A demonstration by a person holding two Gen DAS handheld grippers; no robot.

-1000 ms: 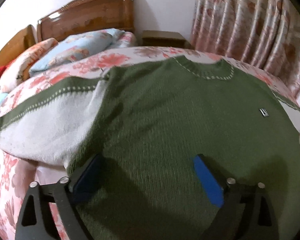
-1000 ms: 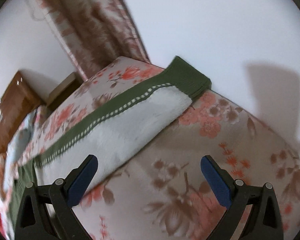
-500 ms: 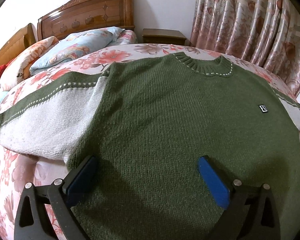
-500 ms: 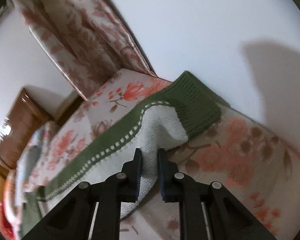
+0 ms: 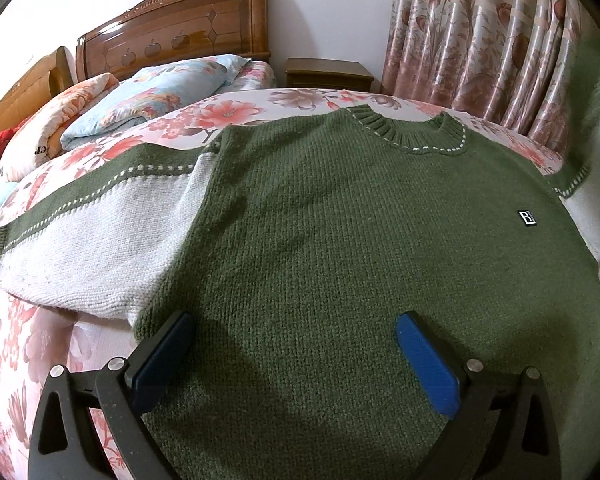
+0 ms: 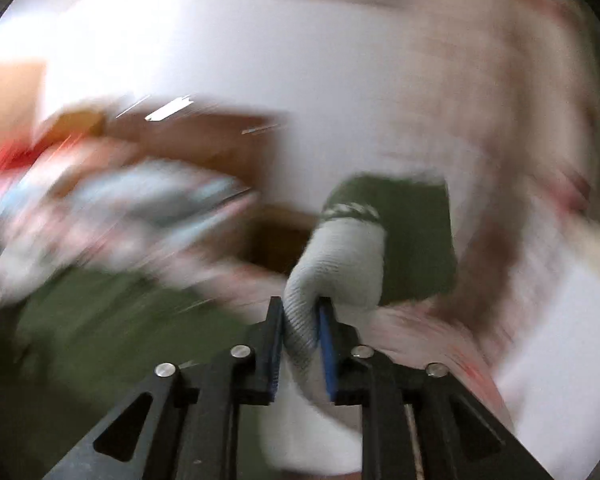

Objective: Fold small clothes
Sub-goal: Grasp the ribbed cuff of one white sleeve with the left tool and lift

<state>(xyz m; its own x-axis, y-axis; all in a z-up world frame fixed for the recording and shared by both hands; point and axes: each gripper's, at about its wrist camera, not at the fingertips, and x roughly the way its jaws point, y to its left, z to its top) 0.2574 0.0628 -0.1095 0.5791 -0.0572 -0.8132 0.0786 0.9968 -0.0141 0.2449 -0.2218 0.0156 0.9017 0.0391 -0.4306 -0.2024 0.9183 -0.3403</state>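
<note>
A green knit sweater [image 5: 360,240] with grey-white sleeves lies face up on the floral bed. Its left sleeve [image 5: 88,240] is spread out flat. My left gripper [image 5: 296,354] is open and hovers just above the sweater's lower body, holding nothing. My right gripper [image 6: 300,332] is shut on the right sleeve [image 6: 340,260], near its green cuff [image 6: 412,232], and holds it lifted off the bed. In the left wrist view the raised sleeve shows as a blur at the far right edge [image 5: 592,92]. The right wrist view is heavily blurred.
The bed [image 5: 28,344] has a floral sheet. Pillows [image 5: 152,96] and a folded quilt [image 5: 56,120] lie by the wooden headboard [image 5: 172,36]. A nightstand [image 5: 328,74] and floral curtains [image 5: 480,44] stand behind the bed.
My right gripper closed on the right sleeve and has swung it up off the bed, toward the sweater's body. My left gripper has stayed open over the hem.
</note>
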